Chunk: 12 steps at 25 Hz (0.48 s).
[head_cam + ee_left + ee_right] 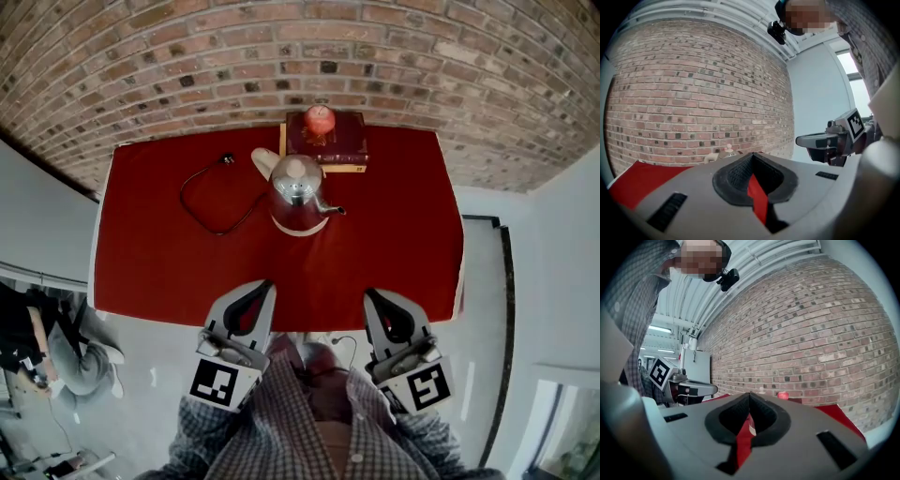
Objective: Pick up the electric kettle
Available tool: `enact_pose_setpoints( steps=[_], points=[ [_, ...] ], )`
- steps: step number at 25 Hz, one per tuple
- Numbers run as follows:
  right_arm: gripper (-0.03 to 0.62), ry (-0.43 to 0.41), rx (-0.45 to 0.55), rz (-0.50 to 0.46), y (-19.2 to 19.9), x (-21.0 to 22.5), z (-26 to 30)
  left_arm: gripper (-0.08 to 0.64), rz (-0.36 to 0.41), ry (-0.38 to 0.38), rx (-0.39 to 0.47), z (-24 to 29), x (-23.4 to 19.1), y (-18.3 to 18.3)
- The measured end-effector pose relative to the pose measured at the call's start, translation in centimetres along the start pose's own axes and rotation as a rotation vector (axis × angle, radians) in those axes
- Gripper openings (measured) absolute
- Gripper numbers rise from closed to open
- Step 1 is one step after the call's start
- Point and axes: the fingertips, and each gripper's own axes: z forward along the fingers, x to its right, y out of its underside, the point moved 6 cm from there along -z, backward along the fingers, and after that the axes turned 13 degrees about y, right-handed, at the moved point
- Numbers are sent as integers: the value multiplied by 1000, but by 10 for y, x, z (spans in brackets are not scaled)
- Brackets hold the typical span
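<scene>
The electric kettle (298, 192), polished steel with a cream handle and base, stands upright mid-table on the red tabletop (394, 244). Its black cord (208, 204) loops away to the left. Both grippers hover over the table's near edge, well short of the kettle and apart from it. My left gripper (266, 285) is shut with nothing in it; the right gripper (369, 294) is likewise shut and empty. In the left gripper view only the kettle's cream handle (712, 158) peeks over the closed jaws. In the right gripper view just its lid knob (761, 390) shows.
A stack of dark red books (328, 141) with a red apple (319, 119) on top sits right behind the kettle, against the brick wall (300, 47). Grey floor lies around the table; a person's checked shirt fills the bottom of the head view.
</scene>
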Motion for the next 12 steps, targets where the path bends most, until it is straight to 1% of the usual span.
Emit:
enact_pose_setpoints(
  steps=[2,5,12],
  points=[
    [8,4,1,3,0,-1,6,8,4,19,-6,7,-3,-1],
    [8,10,-6,13,1,-4,16,8,-12,39,-6,12,-11,0],
    [8,37,-50,23,9,-10,42,8,-36,78,-17,20,-37,4]
  ],
)
